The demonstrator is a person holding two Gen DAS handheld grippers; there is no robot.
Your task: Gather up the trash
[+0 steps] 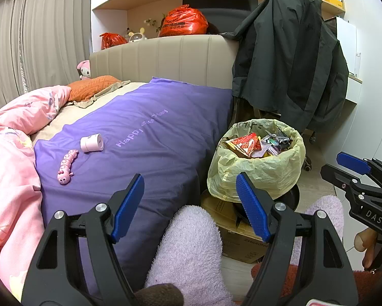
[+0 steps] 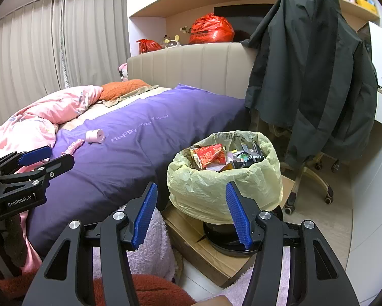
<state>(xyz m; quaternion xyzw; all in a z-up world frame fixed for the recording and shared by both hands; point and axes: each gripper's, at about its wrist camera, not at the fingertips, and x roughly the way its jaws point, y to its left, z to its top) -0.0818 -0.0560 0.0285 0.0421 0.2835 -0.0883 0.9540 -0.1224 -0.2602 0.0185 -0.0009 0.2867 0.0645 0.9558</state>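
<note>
My left gripper (image 1: 189,205) sits at the bottom centre of its view, jaws spread wide with nothing between them. My right gripper (image 2: 191,213) is likewise wide and empty, low in its frame. The trash bin (image 2: 224,176), lined with a pale yellow bag (image 1: 257,176) and heaped with wrappers (image 2: 210,156), stands right of centre on flattened cardboard (image 2: 191,239) beside the bed's purple cover (image 1: 145,137). A pink caterpillar toy (image 1: 67,163) and a small pink cylinder (image 1: 91,142) lie on that cover, left of centre.

bin liner (image 2: 224,188): thin crinkly plastic, pale yellow
duvet (image 1: 145,137): smooth matt purple cloth
box (image 2: 206,250): plain cardboard
slippers (image 1: 191,250): fuzzy fleece
</note>
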